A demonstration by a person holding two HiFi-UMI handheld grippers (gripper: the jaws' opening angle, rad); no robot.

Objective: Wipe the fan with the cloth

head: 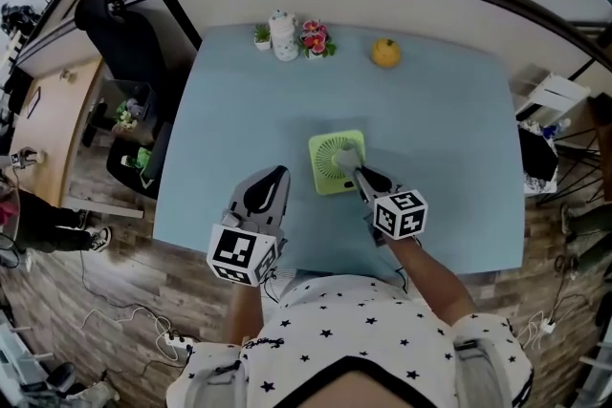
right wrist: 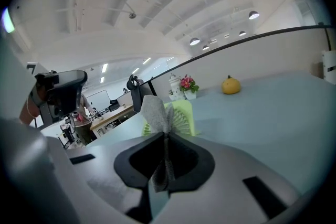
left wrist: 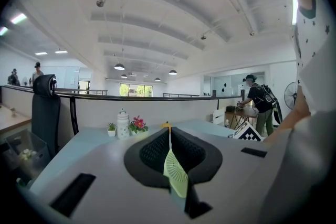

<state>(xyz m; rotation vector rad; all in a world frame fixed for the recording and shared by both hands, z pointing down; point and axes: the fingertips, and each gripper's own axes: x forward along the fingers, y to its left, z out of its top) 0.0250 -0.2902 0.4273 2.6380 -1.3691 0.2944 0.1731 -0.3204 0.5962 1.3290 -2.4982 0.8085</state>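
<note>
A small light-green fan [head: 328, 173] lies flat on the pale blue table [head: 440, 129], near its front. My right gripper [head: 352, 165] is over the fan and shut on a grey cloth [head: 346, 155], which rests against the fan's grille. In the right gripper view the cloth [right wrist: 154, 107] sticks up from between the closed jaws of the right gripper [right wrist: 166, 136], with the fan [right wrist: 182, 115] just behind it. My left gripper [head: 275, 175] hovers left of the fan, shut and empty. In the left gripper view a sliver of the fan [left wrist: 176, 173] shows through the slit of the left gripper [left wrist: 168, 136].
Along the table's far edge stand a small potted plant [head: 261, 35], a white jar [head: 283, 35], pink flowers [head: 314, 38] and an orange fruit [head: 385, 53]. A black office chair [head: 124, 33] stands off the left corner. A person stands at a desk in the background [left wrist: 257, 99].
</note>
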